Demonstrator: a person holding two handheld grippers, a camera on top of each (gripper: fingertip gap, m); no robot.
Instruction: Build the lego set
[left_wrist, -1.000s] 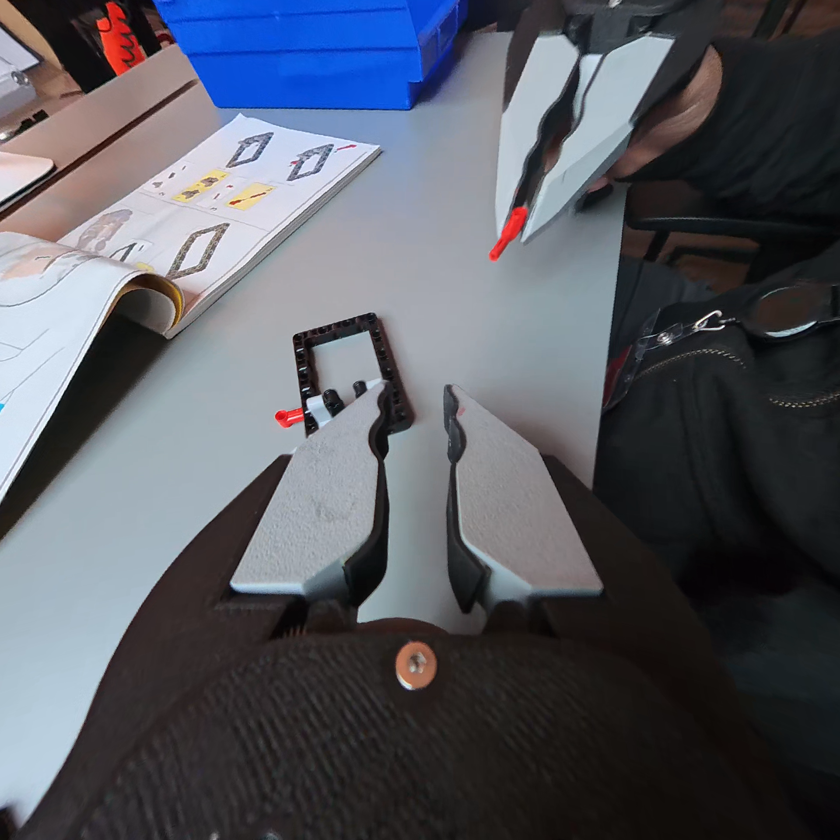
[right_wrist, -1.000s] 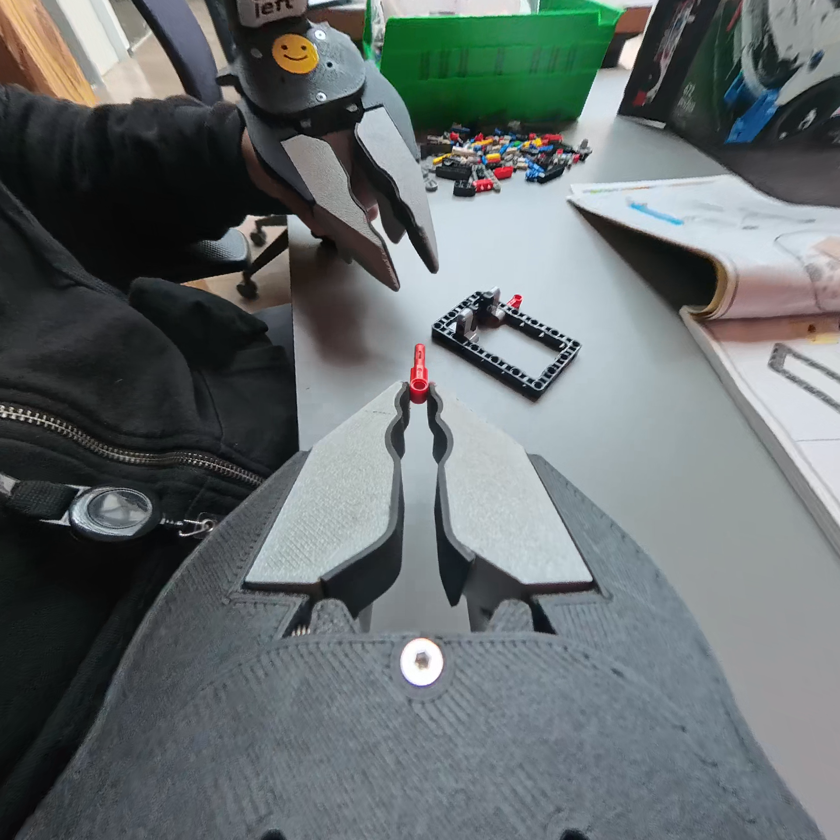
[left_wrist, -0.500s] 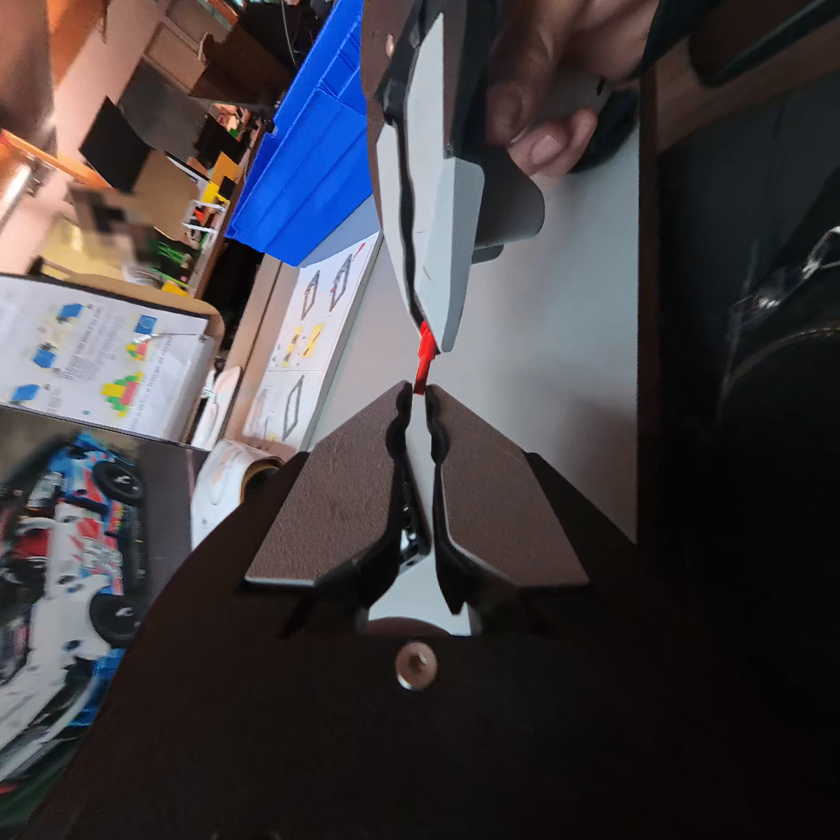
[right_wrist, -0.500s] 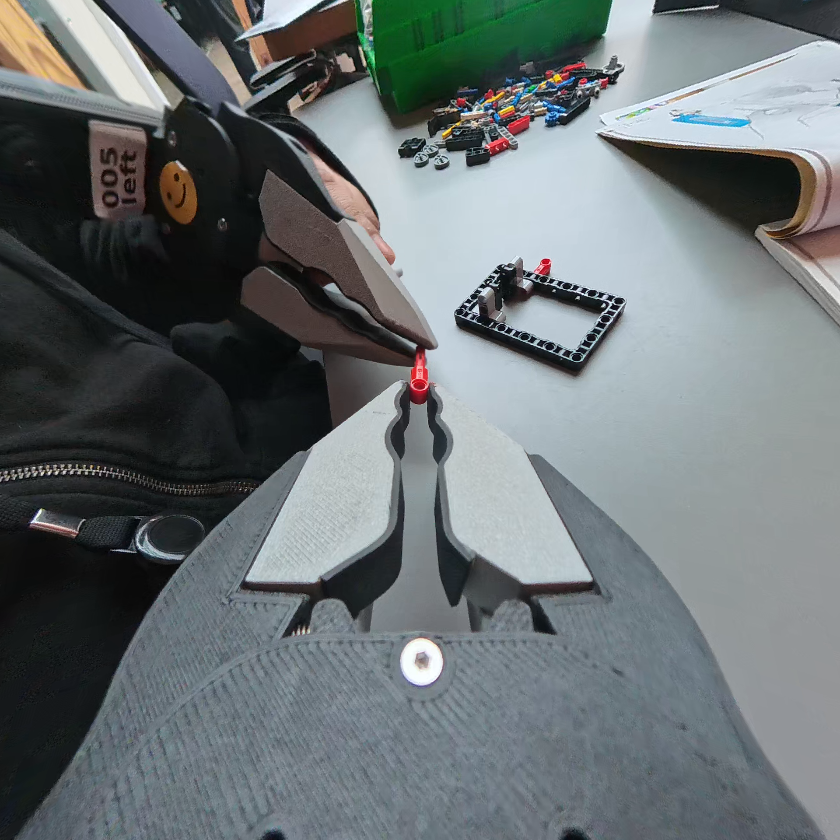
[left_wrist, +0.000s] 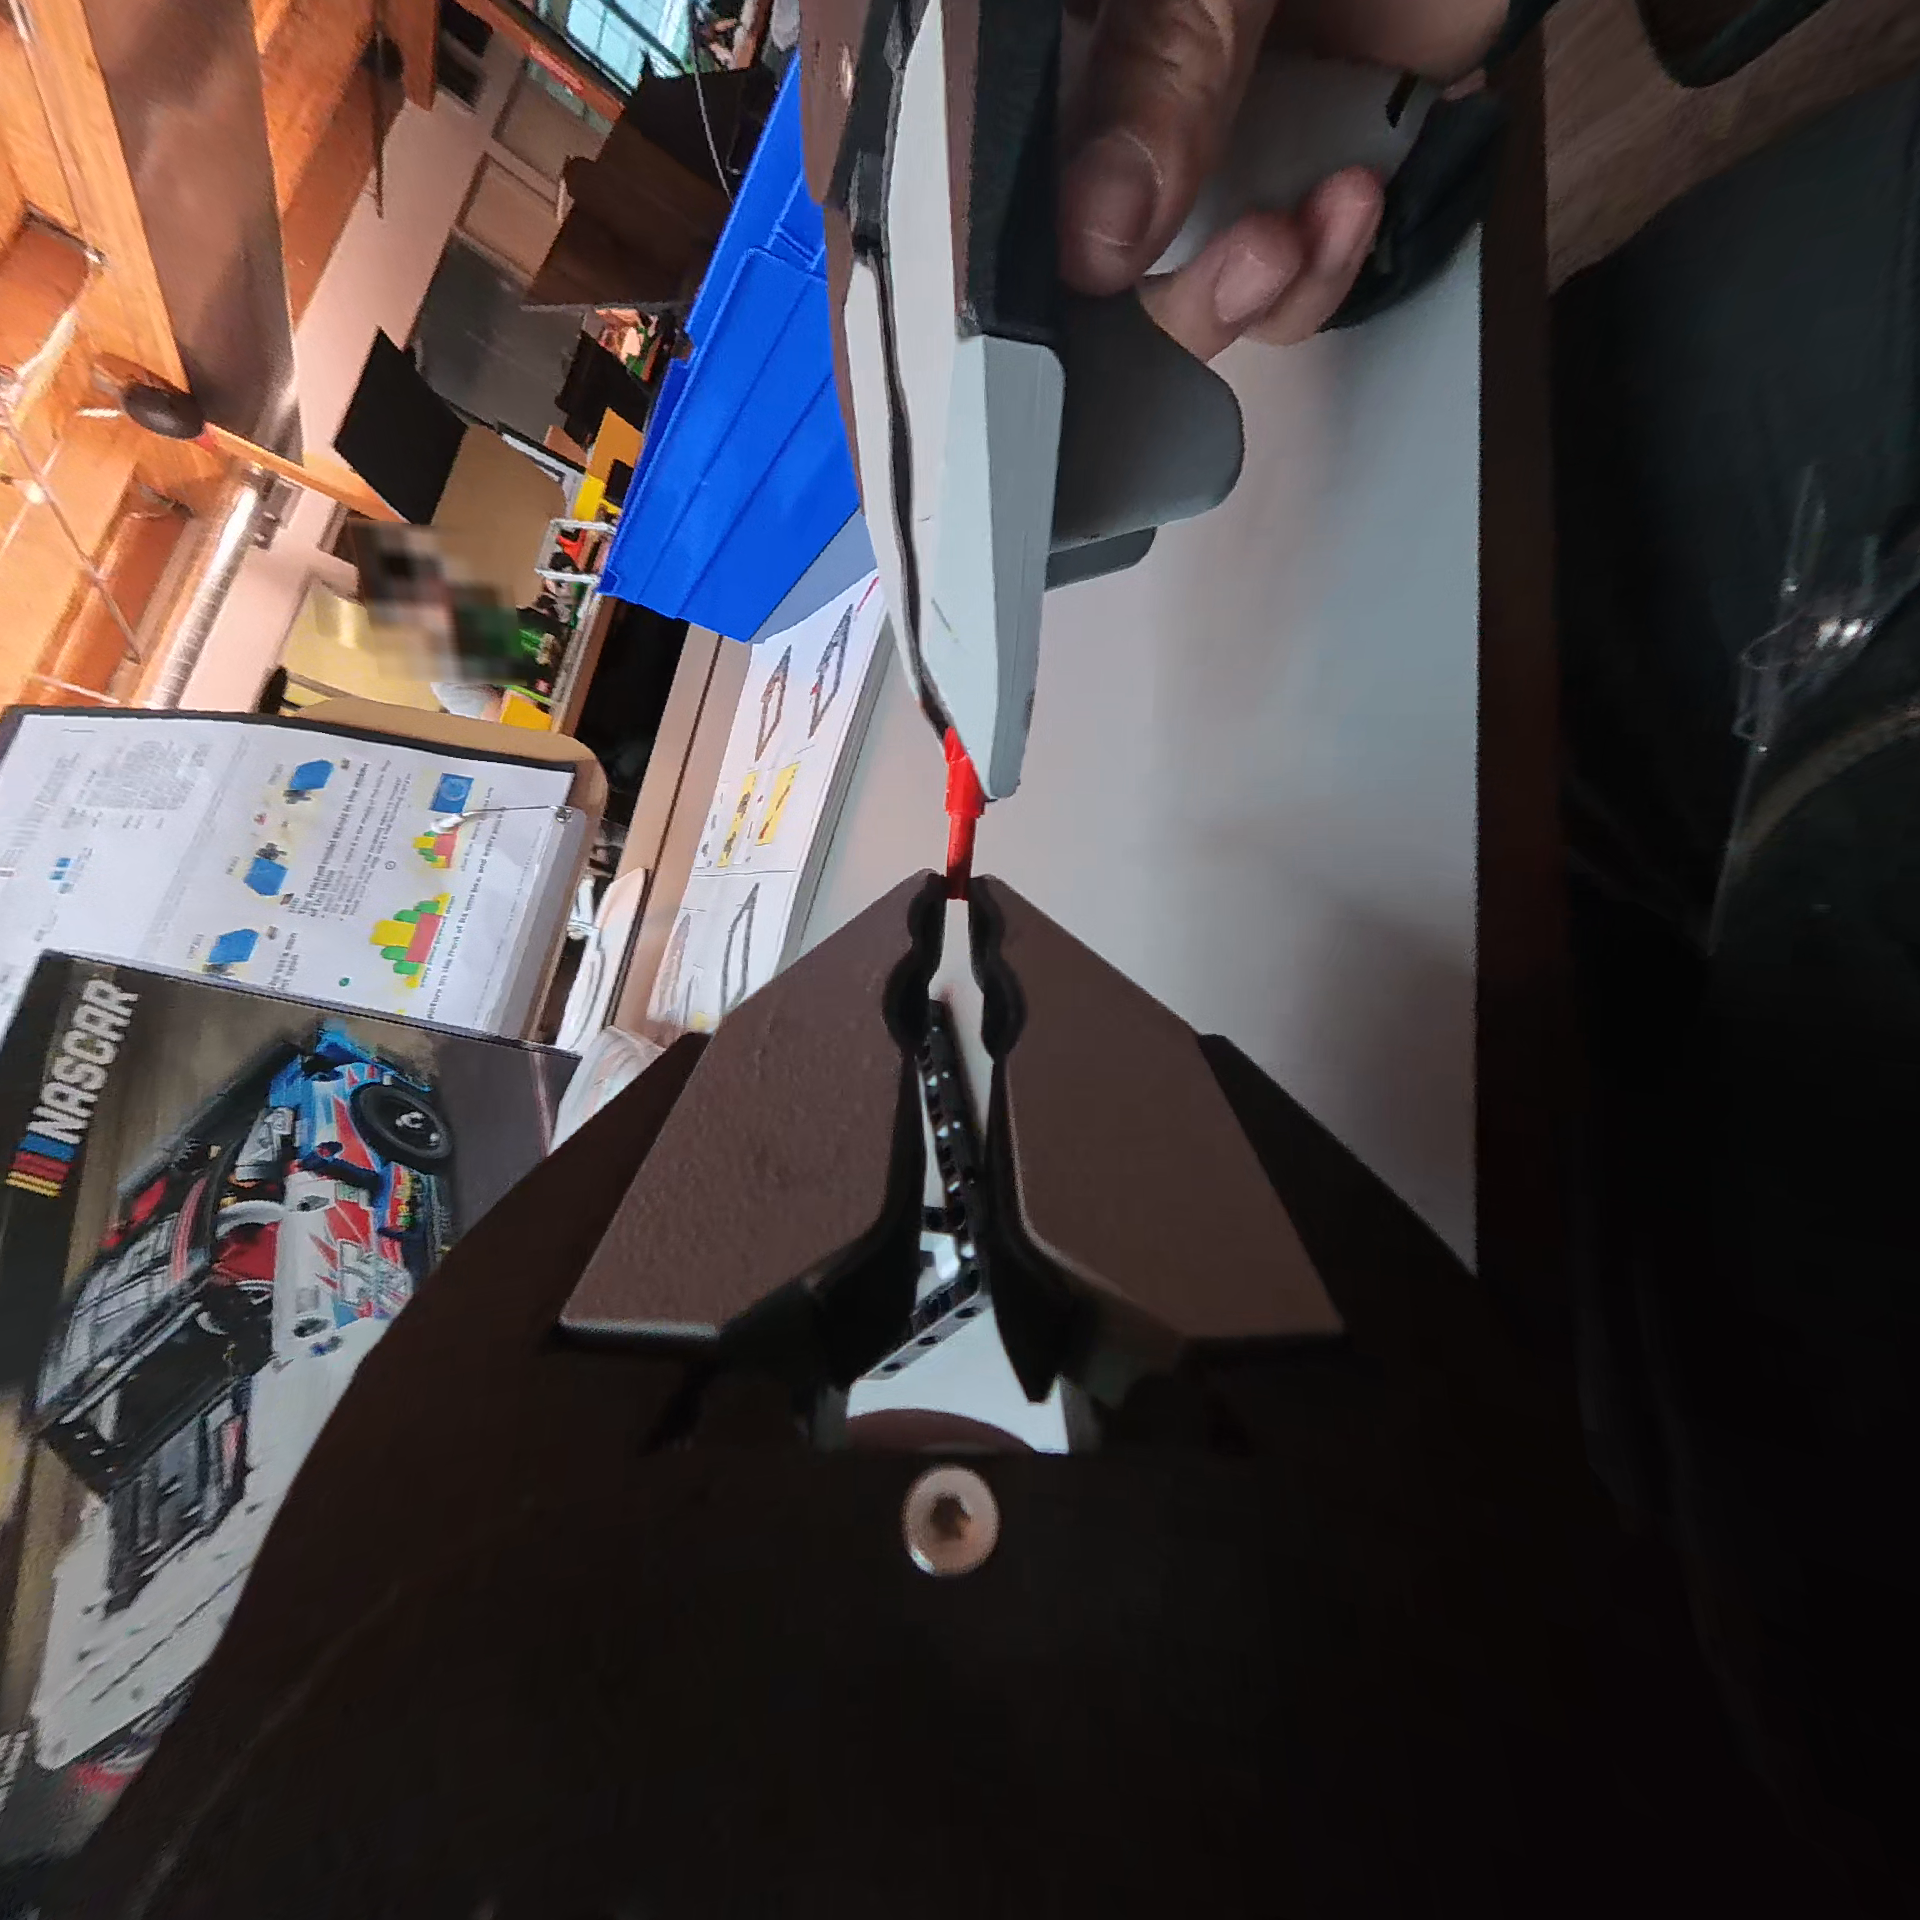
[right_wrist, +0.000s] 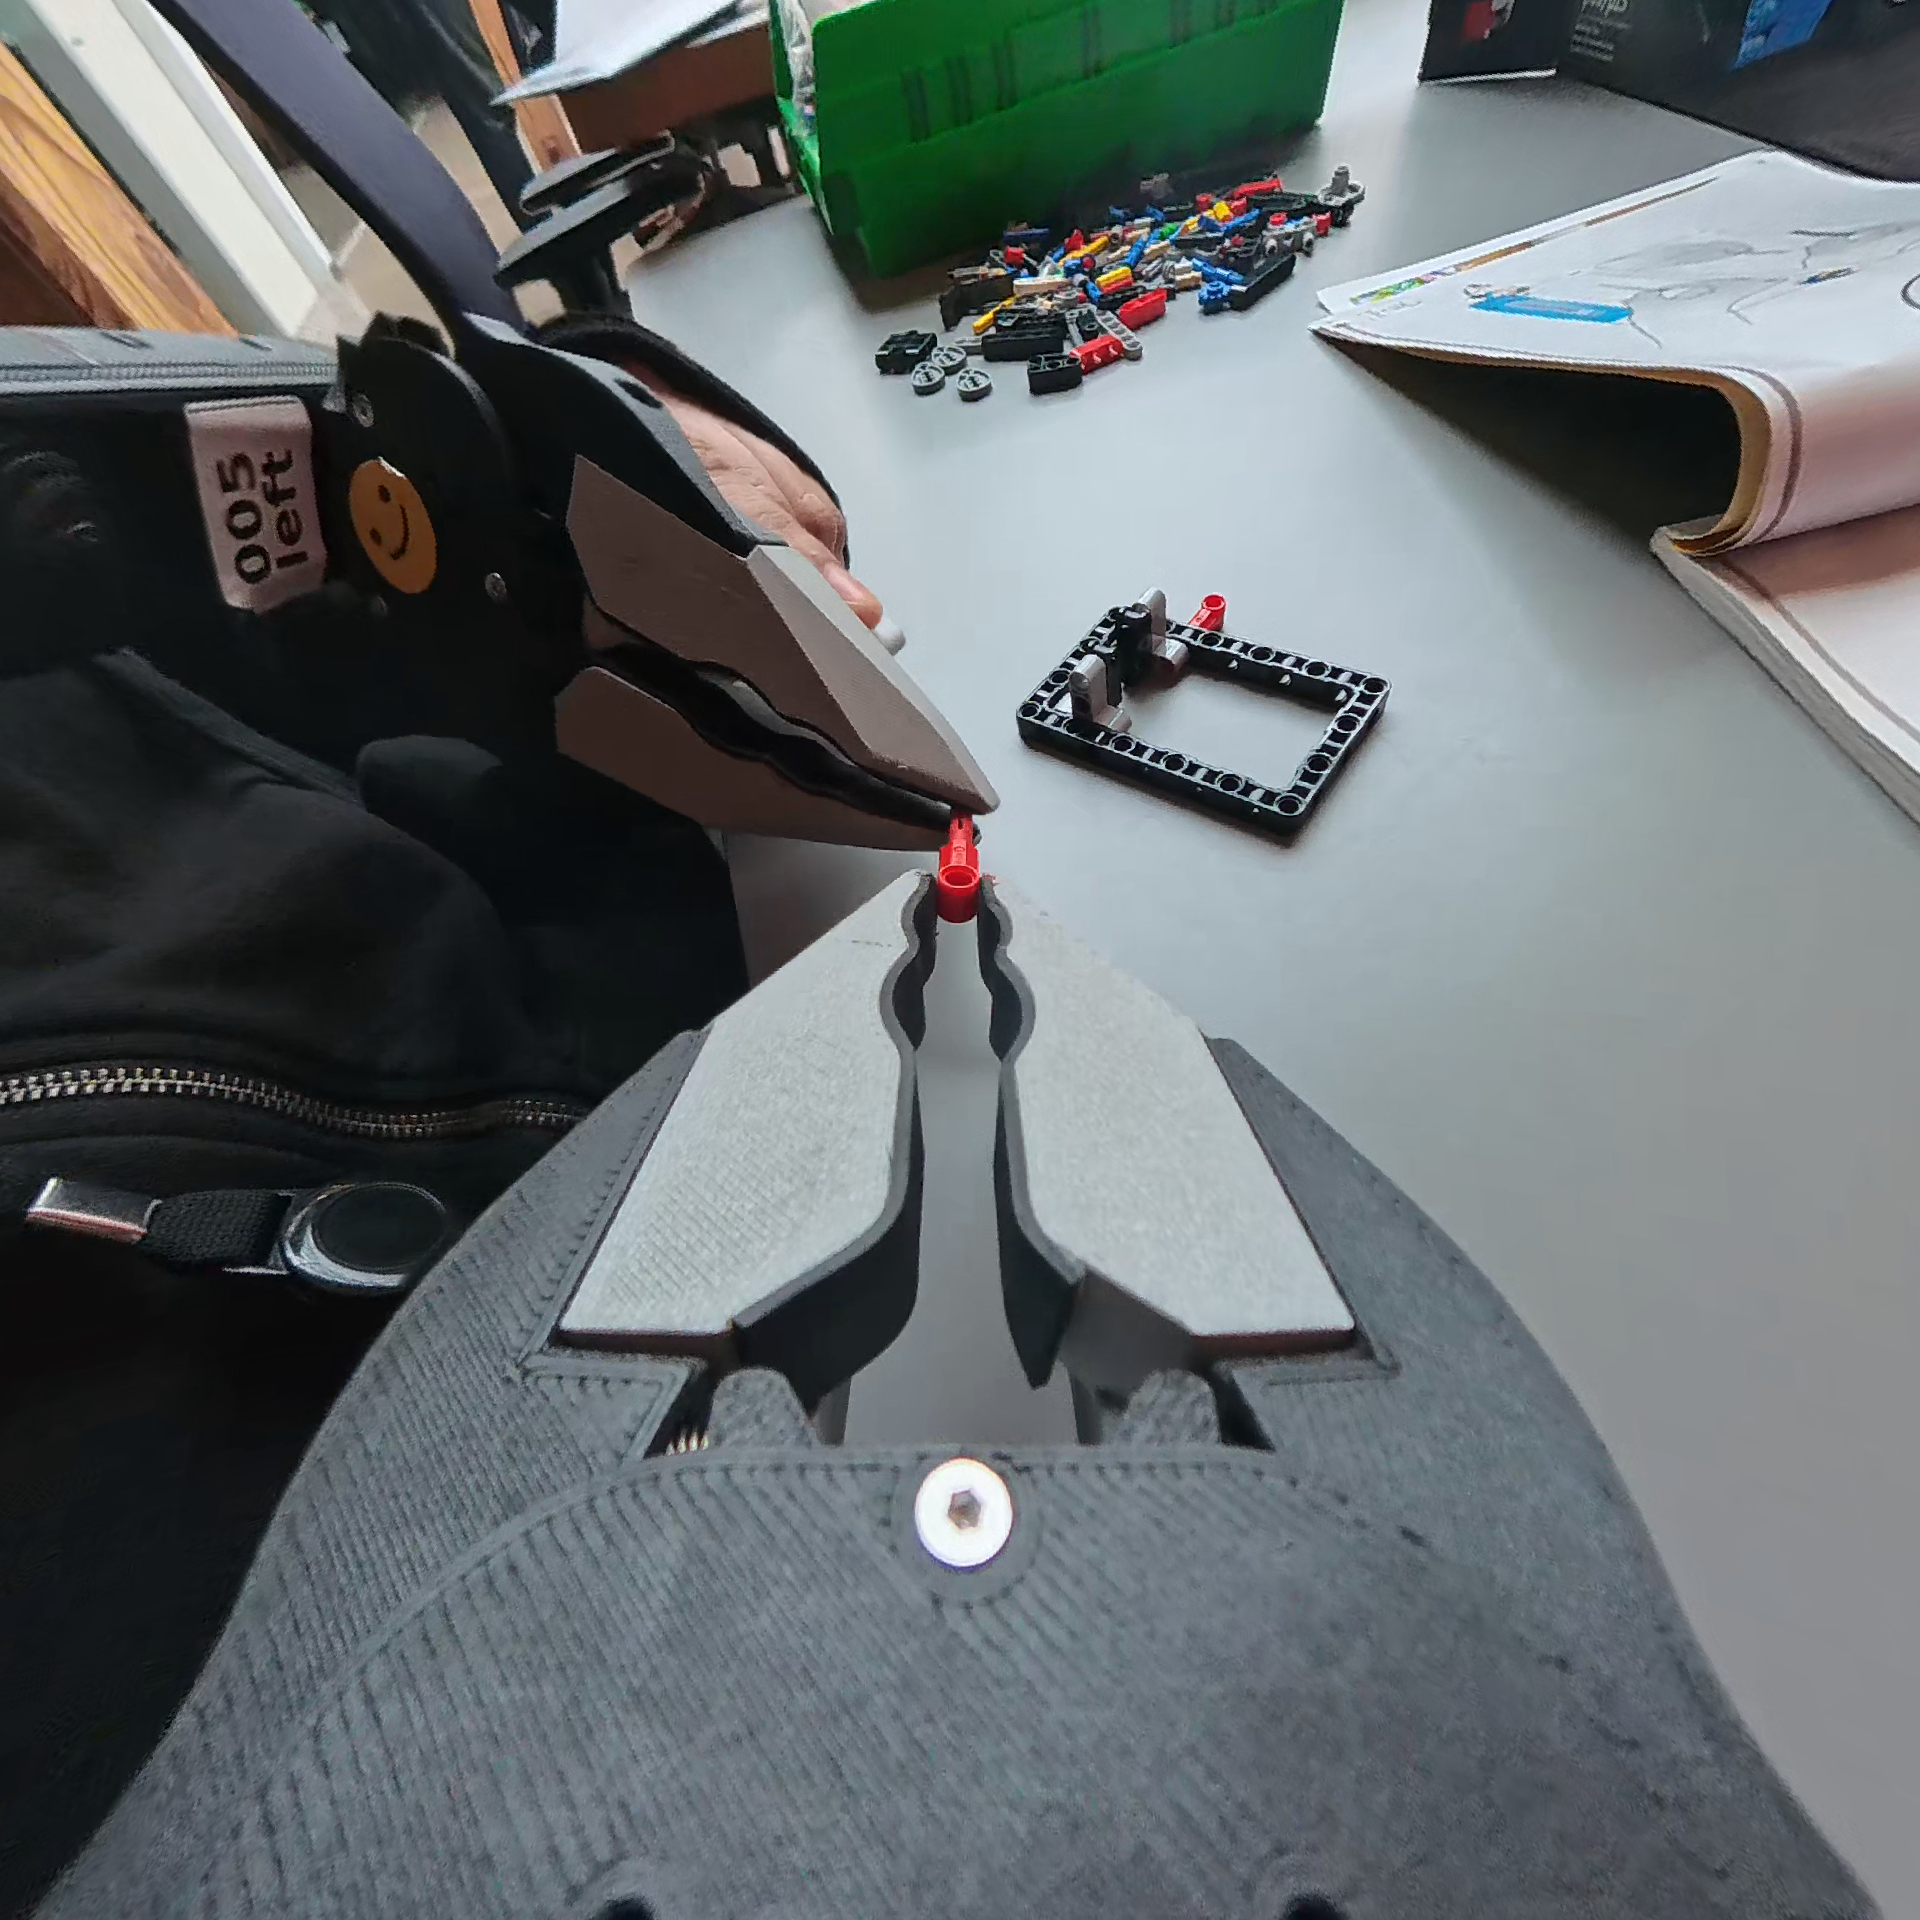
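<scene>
Mid-handoff of the small red pin (right_wrist: 957, 879) – right gripper (right_wrist: 954, 902) pinching its ringed end at the very tips, left gripper (right_wrist: 961, 816) closed down on the other end, coming in from the left at a right angle. Both tools clamped on the same part, above the grey table (right_wrist: 1558, 1039), near its edge. Probably a regrip to get a better hold before fitting. Next move, likely: one side lets go, then pin goes to the black frame (right_wrist: 1205, 722) lying ahead and slightly right of the right tips – needs straight alignment with a hole. Pin is smooth hard plastic, slim. Frame is a flat open rectangle with holes along every side, grey and red bits already on one end. Finger faces matte, textured, wavy inner edges.
</scene>
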